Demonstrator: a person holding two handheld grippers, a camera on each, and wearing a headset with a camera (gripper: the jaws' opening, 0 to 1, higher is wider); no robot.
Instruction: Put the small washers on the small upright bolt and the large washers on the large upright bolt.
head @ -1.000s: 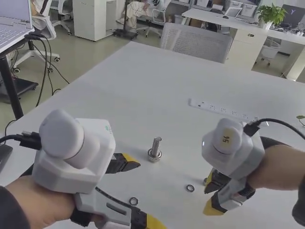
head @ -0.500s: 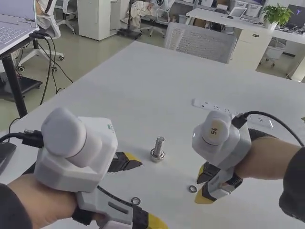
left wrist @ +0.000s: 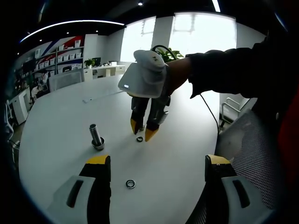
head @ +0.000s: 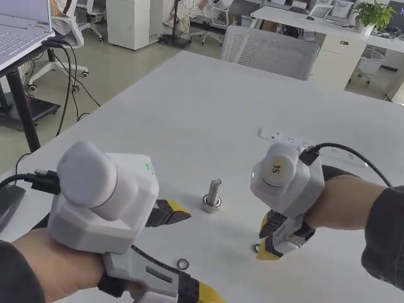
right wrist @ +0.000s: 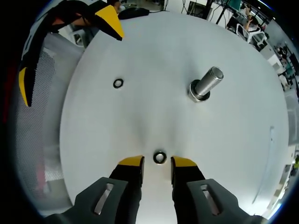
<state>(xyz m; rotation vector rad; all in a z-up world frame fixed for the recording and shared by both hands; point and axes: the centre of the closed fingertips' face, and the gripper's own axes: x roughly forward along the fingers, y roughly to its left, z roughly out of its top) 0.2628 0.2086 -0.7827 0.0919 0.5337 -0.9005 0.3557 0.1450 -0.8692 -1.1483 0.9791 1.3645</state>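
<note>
One upright steel bolt (head: 213, 194) stands mid-table. My right gripper (head: 261, 248) points down at the table, open by a narrow gap, with a small washer (right wrist: 160, 157) lying on the table just ahead of its yellow fingertips (right wrist: 131, 162). The left gripper view has that washer (left wrist: 139, 138) between the right gripper's (left wrist: 143, 134) tips. My left gripper (left wrist: 158, 161) is open wide near the table's front, holding nothing. A second washer (head: 183, 263) lies between its jaws, seen again (left wrist: 130, 184) on the table. The bolt (right wrist: 204, 84) is beyond the right gripper (right wrist: 157, 163).
A white power strip (head: 297, 140) lies farther back on the white table (head: 208, 120). A grey mesh chair (head: 271, 53) stands at the far edge. A laptop (head: 19, 25) on a stand is off to the left.
My right gripper has moved left and lower, down to the washer near the bolt. The left gripper has stayed put. The head camera has drifted slightly.
</note>
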